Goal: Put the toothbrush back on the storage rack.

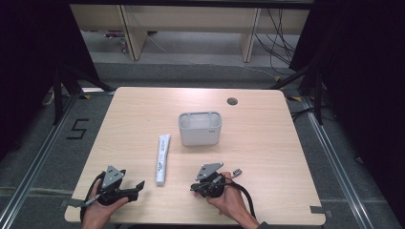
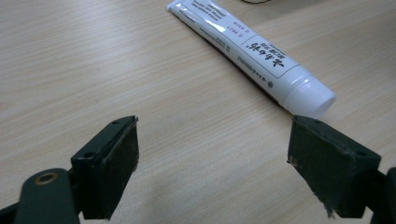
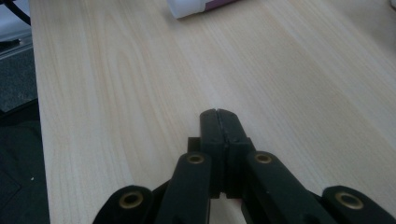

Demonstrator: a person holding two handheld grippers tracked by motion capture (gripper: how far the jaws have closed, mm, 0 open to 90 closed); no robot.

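Cut off and too small to read

In the left gripper view the white tube leaves the top edge — we cannot see its far end; in the right gripper view only its cap end shows, top centre, and from above its print is illegible.
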